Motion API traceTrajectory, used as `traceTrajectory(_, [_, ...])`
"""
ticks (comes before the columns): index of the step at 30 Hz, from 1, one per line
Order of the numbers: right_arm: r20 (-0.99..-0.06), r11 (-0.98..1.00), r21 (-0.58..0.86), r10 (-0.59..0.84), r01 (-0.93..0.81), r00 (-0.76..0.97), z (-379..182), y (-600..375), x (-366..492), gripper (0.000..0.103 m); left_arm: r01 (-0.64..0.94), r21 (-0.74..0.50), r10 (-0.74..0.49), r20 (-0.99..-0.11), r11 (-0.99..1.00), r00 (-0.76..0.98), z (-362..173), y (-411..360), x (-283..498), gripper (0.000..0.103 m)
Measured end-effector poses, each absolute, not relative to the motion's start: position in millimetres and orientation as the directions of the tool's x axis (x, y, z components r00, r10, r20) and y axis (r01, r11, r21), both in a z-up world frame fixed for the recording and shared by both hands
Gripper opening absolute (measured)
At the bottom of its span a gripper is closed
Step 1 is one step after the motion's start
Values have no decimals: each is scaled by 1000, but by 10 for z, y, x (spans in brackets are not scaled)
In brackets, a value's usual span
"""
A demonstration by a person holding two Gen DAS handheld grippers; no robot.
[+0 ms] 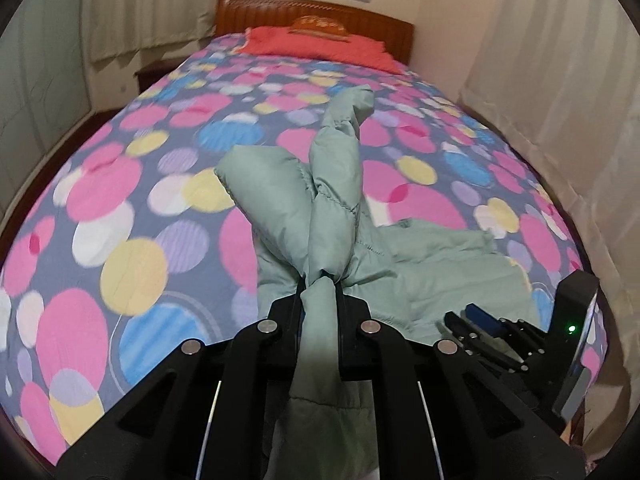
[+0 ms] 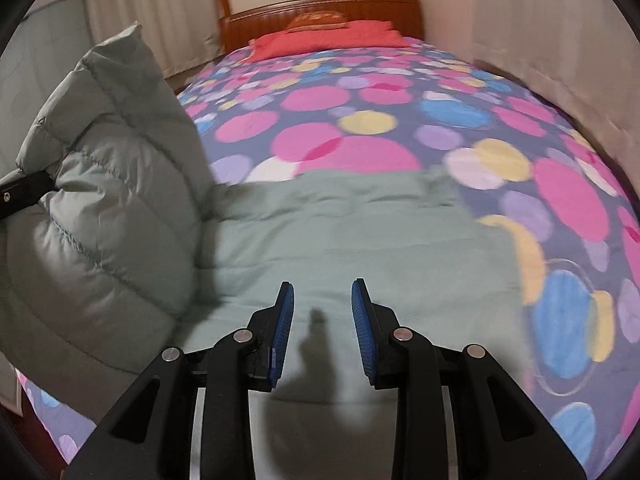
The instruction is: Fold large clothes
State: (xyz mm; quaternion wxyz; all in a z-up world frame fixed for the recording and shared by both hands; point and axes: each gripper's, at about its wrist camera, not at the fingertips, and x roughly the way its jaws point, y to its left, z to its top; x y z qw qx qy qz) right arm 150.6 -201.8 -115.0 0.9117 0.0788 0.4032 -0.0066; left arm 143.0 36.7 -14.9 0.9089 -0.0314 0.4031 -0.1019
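Sage-green quilted nylon fills both of my views: the jacket [image 2: 328,240] lies on the bed [image 1: 132,184], near the foot end and towards the right side. The bedspread under it is grey-blue with pink, yellow, blue and lilac circles. At the far end a red pillow [image 1: 320,46] rests against the wooden headboard [image 1: 280,12], which carries a carved oval panel. Pale curtains [image 1: 560,92] hang close along the bed's right edge, and more hang by the far-left corner. Nothing lies between my grippers and the jacket.

My left gripper [image 1: 320,292] is clamped on a sleeve [image 1: 334,184], which bunches between the fingers and rises away from me in puffy quilted segments, its cuff end curling over the bedspread. A second padded fold stands just left of the sleeve, touching it. From the right wrist view this gathered part stands upright at the left, with one black finger [image 2: 24,192] of the left gripper pressed into it.

My right gripper [image 2: 322,320] hovers low over the flat body of the jacket, fingers spread with nothing between them, blue pads [image 2: 284,328] facing each other. Its shadow falls on the cloth beneath. In the left wrist view it sits at the lower right, just beside the jacket's edge.
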Motion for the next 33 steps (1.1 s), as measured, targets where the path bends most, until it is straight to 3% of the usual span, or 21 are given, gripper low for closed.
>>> traceTrajectory(7, [-742, 972, 153, -7, 179, 671, -1160, -2662, 1266, 31, 255, -60, -218, -726, 965, 653, -51, -466, 1442, 9])
traceTrajectory(17, [-767, 929, 195, -55, 314, 639, -1326, -3381, 992, 31, 372, -24, -250, -781, 928, 572, -556, -1619, 1485, 9])
traceTrajectory(33, [-802, 915, 202, -50, 349, 596, -1616, -3556, 957, 31, 411, 37, -211, -814, 911, 541, -1240, -2202, 1413, 9])
